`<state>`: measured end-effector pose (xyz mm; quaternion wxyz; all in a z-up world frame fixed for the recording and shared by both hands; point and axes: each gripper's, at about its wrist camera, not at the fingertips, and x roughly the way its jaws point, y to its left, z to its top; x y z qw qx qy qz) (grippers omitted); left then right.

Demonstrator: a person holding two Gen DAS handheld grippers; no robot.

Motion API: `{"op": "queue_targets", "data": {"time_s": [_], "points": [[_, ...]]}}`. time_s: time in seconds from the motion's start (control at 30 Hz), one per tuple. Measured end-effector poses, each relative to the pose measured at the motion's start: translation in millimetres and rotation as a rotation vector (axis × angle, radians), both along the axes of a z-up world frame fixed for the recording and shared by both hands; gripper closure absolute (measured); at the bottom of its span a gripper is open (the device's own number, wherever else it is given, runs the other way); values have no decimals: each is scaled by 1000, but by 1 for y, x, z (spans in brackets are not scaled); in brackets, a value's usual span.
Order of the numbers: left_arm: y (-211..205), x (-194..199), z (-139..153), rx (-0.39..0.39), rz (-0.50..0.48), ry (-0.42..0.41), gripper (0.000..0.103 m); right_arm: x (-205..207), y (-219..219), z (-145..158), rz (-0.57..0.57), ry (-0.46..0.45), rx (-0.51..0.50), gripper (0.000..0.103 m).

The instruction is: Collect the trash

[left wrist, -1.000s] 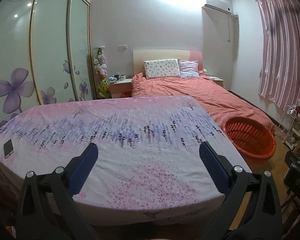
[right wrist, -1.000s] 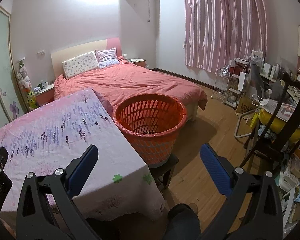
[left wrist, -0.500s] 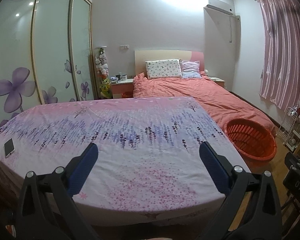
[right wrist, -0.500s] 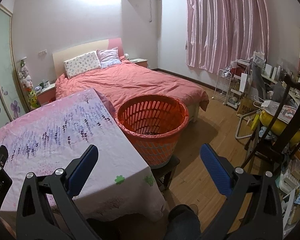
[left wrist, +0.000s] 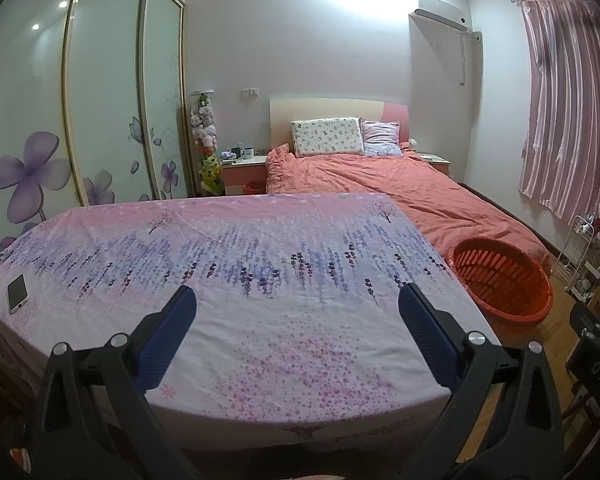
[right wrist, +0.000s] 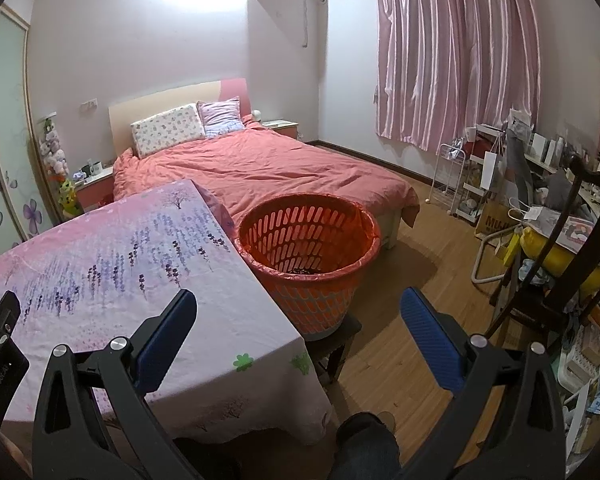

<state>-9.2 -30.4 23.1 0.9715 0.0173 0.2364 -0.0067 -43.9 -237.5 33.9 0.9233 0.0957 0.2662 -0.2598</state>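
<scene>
Beside the desk (right wrist: 100, 256), at its right edge, stands the orange basket (right wrist: 312, 276) on a low stool (right wrist: 336, 340); something dark lies at its bottom, too small to name; from the right hand-held gripper (right wrist: 298, 312) it sits close at twelve o'clock, while from the left hand-held gripper (left wrist: 296, 308) it lies well off at two o'clock (left wrist: 500, 280); the right is plainly nearer. Both hand-held grippers hang with jaws spread wide and nothing between them. No trash shows on the flowered cloth; only a phone (left wrist: 17, 292) at the left one's nine o'clock; I'd guess any next piece must be looked for elsewhere.
</scene>
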Motion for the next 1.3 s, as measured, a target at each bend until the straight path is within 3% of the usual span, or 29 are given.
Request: {"op": "queue_targets", "data": {"time_s": [1.3], "points": [[-6, -2, -5, -4, -4, 13, 4, 1, -3, 1, 1, 6, -6, 2]]}}
